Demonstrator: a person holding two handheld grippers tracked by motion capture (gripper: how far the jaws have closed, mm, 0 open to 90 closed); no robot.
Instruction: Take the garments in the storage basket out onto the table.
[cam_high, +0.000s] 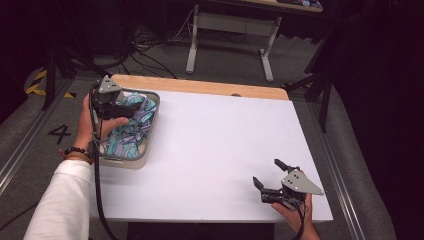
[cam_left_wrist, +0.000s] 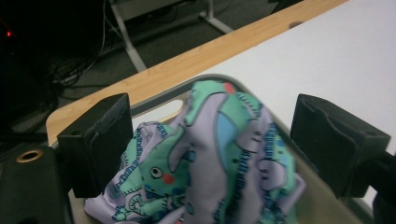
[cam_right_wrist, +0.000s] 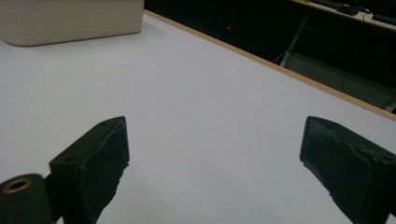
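Jaws of the left gripper (cam_left_wrist: 205, 154) stand wide apart, straddling the crumpled green-and-lilac printed cloth (cam_left_wrist: 210, 158) in the grey plastic basket (cam_high: 150, 131) at the table's (cam_high: 220, 150) far left, seemingly ready to grab it, while the right gripper (cam_high: 269, 175) rests open, near right.

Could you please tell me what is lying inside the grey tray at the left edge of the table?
A crumpled patterned cloth, green, lilac and blue, fills the grey tray. The open left gripper hovers over it. The cloth hides the tray's bottom, so anything beneath it cannot be seen.
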